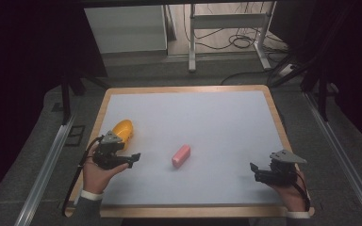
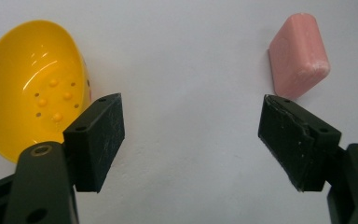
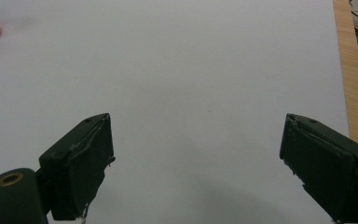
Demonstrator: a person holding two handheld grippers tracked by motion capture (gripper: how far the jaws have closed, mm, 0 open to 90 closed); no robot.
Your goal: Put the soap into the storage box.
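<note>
— Left gripper (image 1: 131,159), lower left?
— Jaws spread, empty, beside yellow soap dish (image 1: 123,129); pink soap bar (image 1: 181,155) mid-table (image 1: 207,113).
— Right gripper (image 1: 256,171)?
— Lower right, jaws spread, empty.
— Writing?
— None legible.

My two grippers (image 1: 133,158) (image 1: 253,167) are black with grey top plates. The bowl (image 1: 122,130) is yellow, dotted inside; the soap (image 1: 181,155) is plain pink. The table (image 1: 207,122) is white, edged in light wood.

A pink soap bar (image 1: 181,155) is lying mid-table; a yellow perforated bowl (image 1: 123,129) is sitting well left.
</note>
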